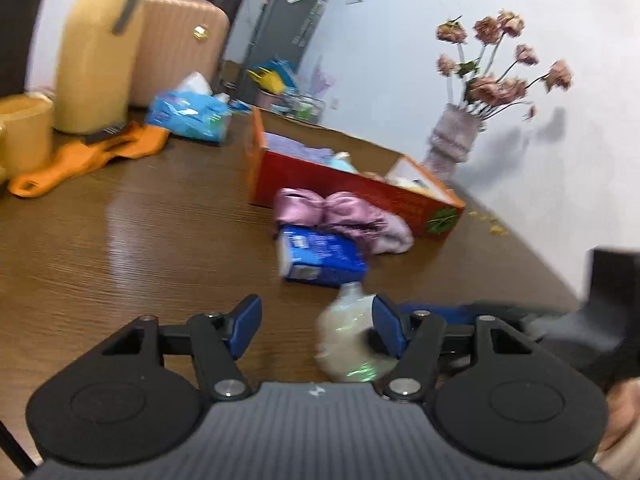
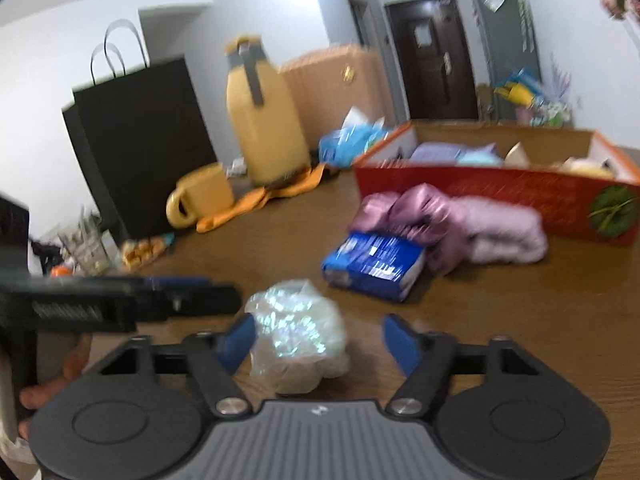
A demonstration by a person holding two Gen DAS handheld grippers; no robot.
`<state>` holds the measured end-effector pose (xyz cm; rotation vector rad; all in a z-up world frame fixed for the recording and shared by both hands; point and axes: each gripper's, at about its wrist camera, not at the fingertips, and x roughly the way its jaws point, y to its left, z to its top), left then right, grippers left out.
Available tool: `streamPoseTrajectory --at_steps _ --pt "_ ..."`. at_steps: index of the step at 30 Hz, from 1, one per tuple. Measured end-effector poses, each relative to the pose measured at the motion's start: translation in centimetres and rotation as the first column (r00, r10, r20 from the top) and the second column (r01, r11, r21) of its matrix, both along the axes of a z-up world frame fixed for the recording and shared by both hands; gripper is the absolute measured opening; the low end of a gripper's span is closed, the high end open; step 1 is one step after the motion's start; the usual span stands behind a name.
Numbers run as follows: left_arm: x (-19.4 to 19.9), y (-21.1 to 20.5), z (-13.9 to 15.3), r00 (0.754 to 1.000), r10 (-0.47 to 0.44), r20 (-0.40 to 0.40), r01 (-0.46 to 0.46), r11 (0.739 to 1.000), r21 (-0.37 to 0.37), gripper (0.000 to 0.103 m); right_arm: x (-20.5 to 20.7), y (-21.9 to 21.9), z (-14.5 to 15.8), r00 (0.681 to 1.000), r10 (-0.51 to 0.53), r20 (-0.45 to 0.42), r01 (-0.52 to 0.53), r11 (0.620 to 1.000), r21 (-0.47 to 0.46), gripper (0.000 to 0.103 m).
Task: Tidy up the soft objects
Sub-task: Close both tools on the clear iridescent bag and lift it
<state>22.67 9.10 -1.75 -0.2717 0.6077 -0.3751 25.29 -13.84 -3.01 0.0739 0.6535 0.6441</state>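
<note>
Bracketing crinkly plastic-wrapped bundle (image 2: 298, 336) near our surface edge; right gripper (image 2: 320, 342) fingers half-wide, left pad touching; left gripper (image 1: 316, 330) likewise, not clamping, readying move toward red box (image 2: 500, 192).

The wooden table (image 2: 520, 320) bears a red box (image 2: 480, 192), tissue pack (image 2: 372, 264), pink cloth (image 2: 480, 228), plastic bag (image 2: 300, 332).

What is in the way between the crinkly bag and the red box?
The blue tissue pack and the pink satin cloth bundle lie on the brown wooden table, between the crinkly clear plastic bag and the red cardboard box. Lifting over them would probably avoid both.
</note>
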Motion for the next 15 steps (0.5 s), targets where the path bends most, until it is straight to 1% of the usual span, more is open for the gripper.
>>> streamPoseTrajectory --at_steps 1,2,4,5,6,8,10,12,13,15 --pt "0.7 -0.3 -0.3 1.000 -0.015 -0.014 0.015 1.000 -0.013 0.050 0.2 -0.1 -0.2 1.000 0.008 -0.012 -0.008 1.000 0.010 0.047" --pt "1.6 -0.8 -0.7 0.998 -0.029 -0.051 0.028 0.999 -0.016 0.037 0.2 -0.4 -0.2 1.000 -0.001 -0.010 0.001 1.000 0.016 0.047" --pt "2.8 -1.6 -1.5 0.994 -0.042 -0.098 0.036 0.998 -0.057 0.034 0.2 -1.1 -0.1 0.999 -0.036 0.001 0.036 0.999 -0.022 0.048" --pt "3.3 -2.0 -1.8 0.992 -0.044 -0.116 0.035 0.996 -0.084 0.029 0.1 -1.7 -0.1 0.998 -0.059 0.011 0.060 0.997 -0.040 0.048" --pt "3.5 -2.4 -2.0 0.991 -0.046 -0.126 0.033 0.994 -0.103 0.026 0.1 -2.4 -0.2 0.996 -0.089 0.016 0.090 0.995 -0.047 0.048" --pt "4.2 -3.7 -2.5 0.985 -0.054 -0.161 0.032 0.990 -0.139 0.023 -0.1 -4.3 -0.2 0.983 -0.181 0.027 0.182 0.982 -0.057 0.048" --pt "4.4 -5.0 -2.9 0.983 -0.059 -0.174 0.035 0.990 -0.139 0.019 -0.3 -6.1 0.3 0.970 -0.239 0.033 0.240 0.970 -0.031 0.051" --pt "4.6 -6.1 -3.1 0.983 -0.054 -0.175 0.034 0.993 -0.116 0.018 -0.4 -7.8 0.7 0.967 -0.255 0.024 0.254 0.966 0.037 0.051" --pt "4.7 -6.4 -3.1 0.983 -0.058 -0.175 0.038 0.993 -0.115 0.018 -0.2 -8.5 0.9 0.967 -0.256 0.006 0.254 0.964 0.079 0.051" --pt "4.8 -6.5 -3.1 0.983 -0.065 -0.172 0.043 0.991 -0.125 0.018 0.4 -8.9 1.0 0.970 -0.242 -0.014 0.242 0.963 0.116 0.051"
